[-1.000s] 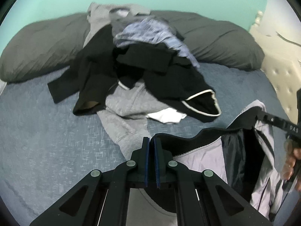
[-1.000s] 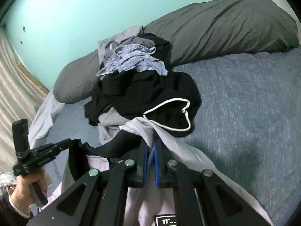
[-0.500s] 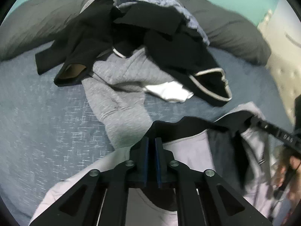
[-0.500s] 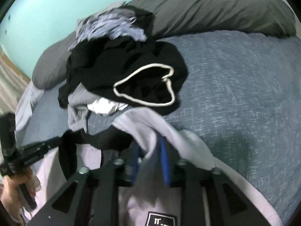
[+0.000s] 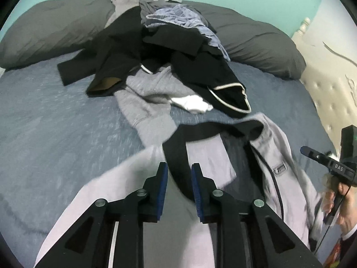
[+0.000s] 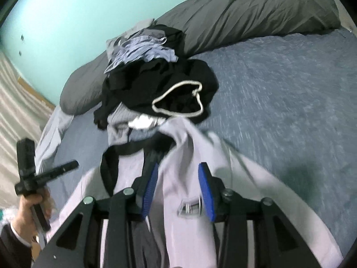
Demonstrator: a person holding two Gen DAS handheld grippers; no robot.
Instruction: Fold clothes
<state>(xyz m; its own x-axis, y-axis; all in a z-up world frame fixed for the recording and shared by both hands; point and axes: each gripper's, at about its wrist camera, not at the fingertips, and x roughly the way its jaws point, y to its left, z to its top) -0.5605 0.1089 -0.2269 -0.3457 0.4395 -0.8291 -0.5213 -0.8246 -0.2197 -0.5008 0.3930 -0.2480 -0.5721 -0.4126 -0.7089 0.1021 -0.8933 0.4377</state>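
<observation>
Bed [image 5: 55, 122] beneath, both grippers' fingers [image 5: 162, 178] just opened, releasing jacket [image 6: 178, 156]

Black tongs [image 5: 179, 174] w/ blue pads [image 6: 206, 192], silver screws, dark sleeve [image 6: 11, 243], white cuff

Smooth lilac cloth jacket [image 5: 207, 163] (slight sheen); matt heathered blue bedspread [image 5: 55, 120].

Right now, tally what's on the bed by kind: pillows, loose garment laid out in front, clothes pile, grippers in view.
Grey pillows: 2, side by side along the teal wall.
Light grey jacket spread in front, black collar lining: 1.
Clothes pile, mixed black, grey, blue-striped and white pieces, too tangled to count singly: 1.
Grippers: 2, left gripper and right gripper.
Total: 6.
</observation>
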